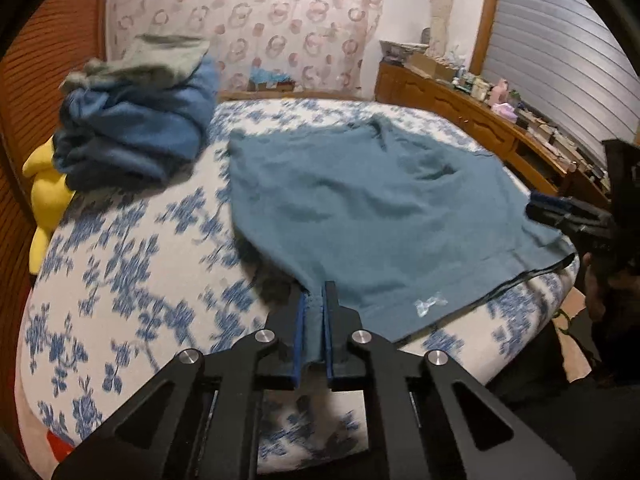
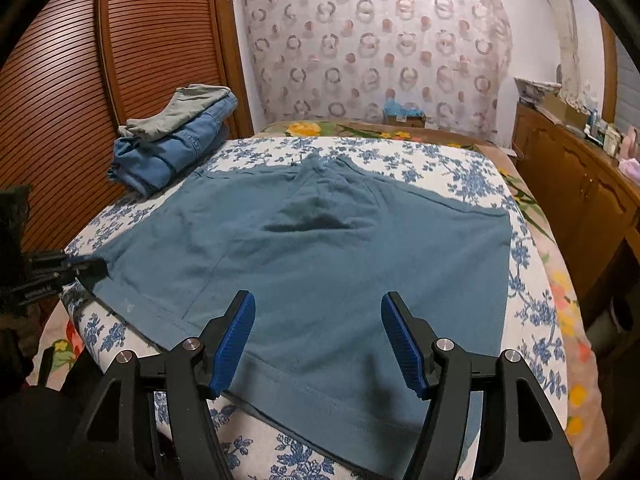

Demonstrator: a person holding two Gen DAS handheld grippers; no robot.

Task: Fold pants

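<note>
Teal pants (image 2: 320,248) lie spread flat on the bed (image 2: 472,176). Left tool (image 1: 316,300) is clamped on the pants' near-left hem corner. Right tool (image 2: 318,312) stands apart above the near hem, not gripping.

louvred wardrobe (image 2: 100,80), patterned curtain (image 2: 380,48), wooden dresser (image 2: 580,184)

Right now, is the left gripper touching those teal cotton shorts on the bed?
Touching. In the left wrist view the left gripper has its jaws shut on the hem of the teal cotton shorts.
</note>
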